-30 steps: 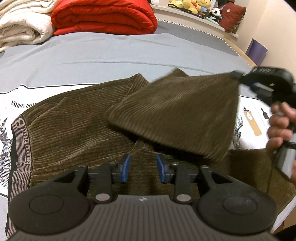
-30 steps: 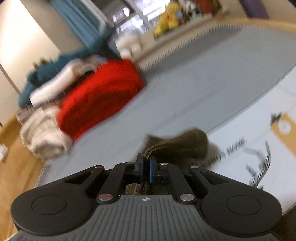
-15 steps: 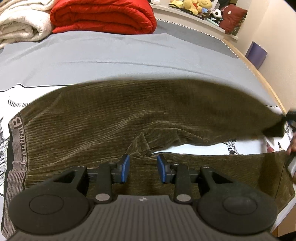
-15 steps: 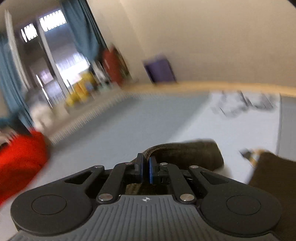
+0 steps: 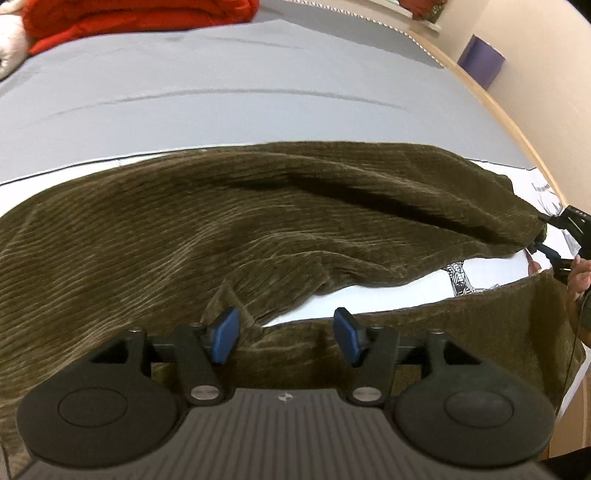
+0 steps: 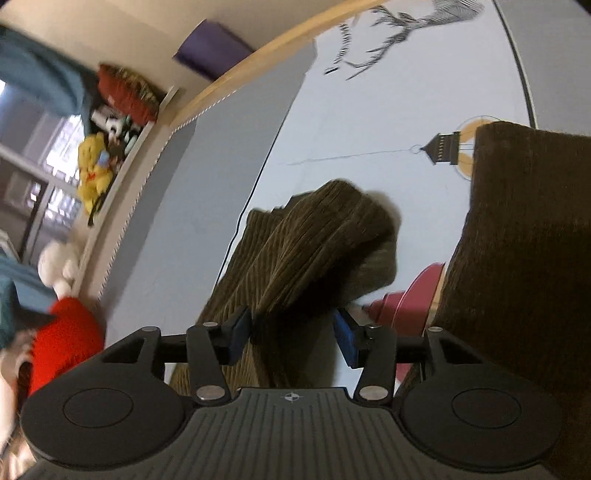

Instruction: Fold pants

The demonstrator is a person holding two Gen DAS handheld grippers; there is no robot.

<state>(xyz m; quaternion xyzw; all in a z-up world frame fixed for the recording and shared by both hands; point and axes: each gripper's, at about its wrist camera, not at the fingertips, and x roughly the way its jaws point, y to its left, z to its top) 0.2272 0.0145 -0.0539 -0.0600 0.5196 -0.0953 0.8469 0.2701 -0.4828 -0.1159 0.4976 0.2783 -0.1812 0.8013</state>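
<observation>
One pair of olive corduroy pants [image 5: 229, 236], two grippers [image 5: 284, 336] [image 6: 291, 336], one red folded blanket [image 5: 140, 14], one purple box [image 5: 480, 61], one yellow plush toy [image 6: 92, 173].

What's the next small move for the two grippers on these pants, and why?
Probably: draw the right gripper back off the far leg's cuff. Its jaws are opening, with the cuff between them but no longer pinched. The olive pants lie spread with both legs stretched out and a strip of printed sheet between them. The left gripper, also opening, holds nothing at the crotch.
</observation>
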